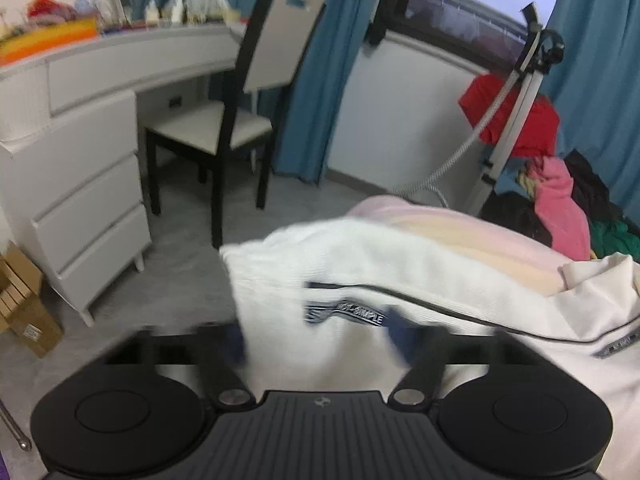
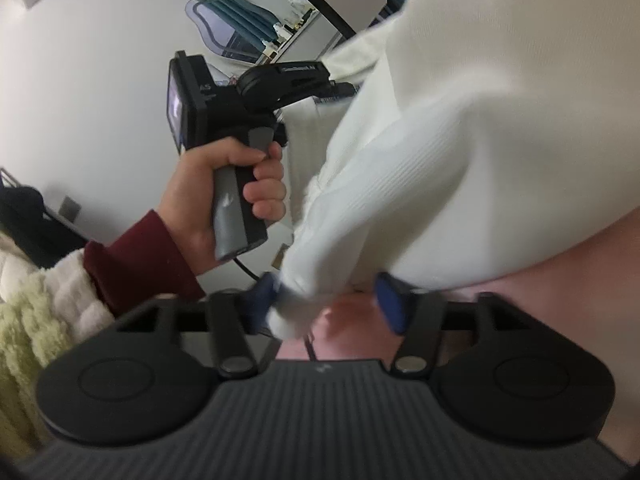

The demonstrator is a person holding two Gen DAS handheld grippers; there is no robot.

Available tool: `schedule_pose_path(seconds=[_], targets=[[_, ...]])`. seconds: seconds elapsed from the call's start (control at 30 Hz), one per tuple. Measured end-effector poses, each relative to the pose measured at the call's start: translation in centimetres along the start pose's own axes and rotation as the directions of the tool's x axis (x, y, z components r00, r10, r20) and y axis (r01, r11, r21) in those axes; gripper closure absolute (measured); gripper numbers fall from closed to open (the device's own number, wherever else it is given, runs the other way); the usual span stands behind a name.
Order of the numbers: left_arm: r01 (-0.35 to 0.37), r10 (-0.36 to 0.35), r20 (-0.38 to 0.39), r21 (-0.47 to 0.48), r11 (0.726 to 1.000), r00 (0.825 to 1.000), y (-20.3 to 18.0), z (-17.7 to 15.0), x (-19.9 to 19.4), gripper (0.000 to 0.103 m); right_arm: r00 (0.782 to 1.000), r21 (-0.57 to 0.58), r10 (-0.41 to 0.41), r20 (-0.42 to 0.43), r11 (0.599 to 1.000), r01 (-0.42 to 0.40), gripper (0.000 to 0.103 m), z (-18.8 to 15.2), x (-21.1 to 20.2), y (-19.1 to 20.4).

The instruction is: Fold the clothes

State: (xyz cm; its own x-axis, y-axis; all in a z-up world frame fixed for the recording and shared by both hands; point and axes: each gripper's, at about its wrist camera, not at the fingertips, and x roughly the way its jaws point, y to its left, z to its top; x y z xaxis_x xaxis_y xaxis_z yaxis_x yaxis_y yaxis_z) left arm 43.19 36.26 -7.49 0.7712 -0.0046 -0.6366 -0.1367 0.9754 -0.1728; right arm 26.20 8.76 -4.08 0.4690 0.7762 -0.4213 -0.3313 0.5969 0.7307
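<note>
A white garment (image 1: 360, 272) with a thin dark line and a small printed label lies over the pastel bed (image 1: 460, 232). My left gripper (image 1: 316, 336) has its blue-padded fingers spread wide with the cloth lying between them, and the jaws are open. In the right wrist view the same garment (image 2: 460, 120) hangs lifted. My right gripper (image 2: 328, 304) is open, and a bunched corner of the cloth hangs between its blue pads, resting against the left pad (image 2: 262, 296). The left gripper's handle and the hand that holds it show in the right wrist view (image 2: 240, 184).
A white desk with drawers (image 1: 80, 184) and a black chair (image 1: 228, 120) stand to the left. A clothes steamer pole (image 1: 516, 108) and a pile of coloured clothes (image 1: 560, 200) are at the right. Cardboard boxes (image 1: 24, 300) sit on the floor. Teal curtains hang behind.
</note>
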Motion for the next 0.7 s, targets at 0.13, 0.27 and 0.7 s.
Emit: schedule_pose_path(seconds=[0.13,0.27,0.7], targets=[[-0.059,0.053,0.087,0.064,0.996,0.995,-2.5,-3.0,-4.8,0.017,0.997,-0.076,-0.069,0.043,0.994,0.072,0.021,-1.0,-2.5,0.9],[-0.080,0.061,0.201,0.088,0.993,0.978,-5.8,-6.0,-10.7,0.016,0.973,-0.208,-0.171,0.153,0.957,0.201,0.021,-2.9,-10.1,-0.7],[0.204,-0.226,0.196,0.127,0.971,0.954,-18.8,-16.6,-28.4,0.010,0.754,-0.225,-0.434,0.494,0.773,0.593,0.021,-5.2,-29.3,-2.9]])
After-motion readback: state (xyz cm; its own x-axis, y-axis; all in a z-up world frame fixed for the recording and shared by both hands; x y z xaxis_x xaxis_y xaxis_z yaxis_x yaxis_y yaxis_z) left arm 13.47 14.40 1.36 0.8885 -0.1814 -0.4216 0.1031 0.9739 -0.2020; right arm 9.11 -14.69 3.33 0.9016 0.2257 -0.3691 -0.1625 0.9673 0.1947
